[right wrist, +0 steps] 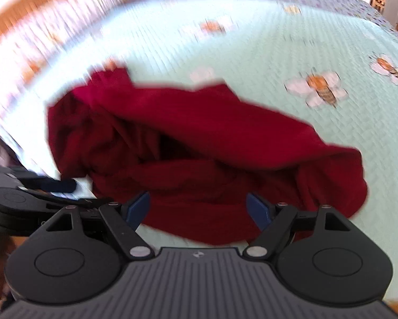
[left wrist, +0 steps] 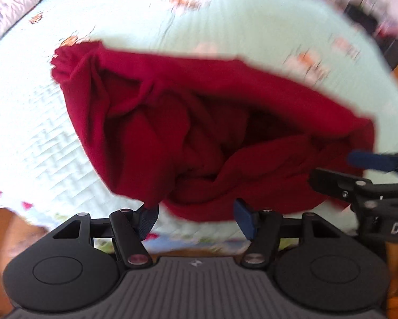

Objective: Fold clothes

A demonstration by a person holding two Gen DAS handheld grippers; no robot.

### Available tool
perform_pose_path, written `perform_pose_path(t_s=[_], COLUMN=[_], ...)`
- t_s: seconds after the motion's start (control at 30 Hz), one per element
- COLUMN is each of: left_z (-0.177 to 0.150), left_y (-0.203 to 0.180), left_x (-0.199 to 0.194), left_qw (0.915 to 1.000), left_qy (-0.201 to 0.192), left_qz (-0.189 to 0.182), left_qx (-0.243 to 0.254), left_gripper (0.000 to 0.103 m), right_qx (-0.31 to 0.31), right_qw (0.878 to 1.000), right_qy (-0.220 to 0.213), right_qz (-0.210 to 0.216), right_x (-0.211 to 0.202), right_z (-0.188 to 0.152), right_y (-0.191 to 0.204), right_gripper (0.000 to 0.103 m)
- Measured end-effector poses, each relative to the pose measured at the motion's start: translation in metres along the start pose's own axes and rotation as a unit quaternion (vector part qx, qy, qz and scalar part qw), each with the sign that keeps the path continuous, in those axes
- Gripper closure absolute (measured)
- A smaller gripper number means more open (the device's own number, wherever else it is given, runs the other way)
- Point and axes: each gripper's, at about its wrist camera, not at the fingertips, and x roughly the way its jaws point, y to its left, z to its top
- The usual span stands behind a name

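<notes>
Lying in a loose crumpled heap on the bed (right wrist: 252, 34), the red garment (right wrist: 199, 143) looks soft, light and limp to us; we judge its near edge, at 6 o'clock of the heap, the likeliest hold. The left gripper (left wrist: 196, 216) and right gripper (right wrist: 199, 207) sit just before it, fingers (right wrist: 140, 204) spread, grasping nothing.

One red garment (left wrist: 199, 111) lies bunched on one quilt (left wrist: 225, 26). Two grippers appear, left (left wrist: 196, 218) and right (right wrist: 199, 207). Three bee motifs (right wrist: 321, 87) show clearly near the quilt's right edge.
</notes>
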Motion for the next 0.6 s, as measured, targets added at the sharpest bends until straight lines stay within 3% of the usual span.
perform_pose_path(t_s=[0.17, 0.27, 0.37, 0.43, 0.6], left_z=[-0.002, -0.005, -0.007, -0.009, -0.007], left_y=[0.022, 0.031, 0.038, 0.045, 0.057], left_x=[-0.019, -0.019, -0.010, -0.003, 0.021], left_qw=[0.9946, 0.9920, 0.9933, 0.9944, 0.9940], left_qy=[-0.084, -0.108, -0.101, -0.088, -0.065], left_qz=[-0.058, -0.057, -0.039, -0.035, -0.024], left_qx=[-0.020, -0.033, -0.040, -0.047, -0.084], left_gripper=[0.038, 0.038, 0.038, 0.038, 0.034], right_qx=[0.002, -0.016, 0.021, 0.038, 0.032], right_qw=[0.997, 0.994, 0.994, 0.993, 0.995], right_qy=[-0.077, -0.104, -0.101, -0.095, -0.058], right_qz=[0.026, -0.007, -0.046, -0.051, -0.078], right_x=[-0.014, -0.016, -0.011, -0.007, 0.022], right_z=[-0.008, -0.020, -0.026, -0.028, -0.028], right_y=[-0.024, -0.043, -0.067, -0.080, -0.092], right_gripper=[0.022, 0.014, 0.014, 0.014, 0.014])
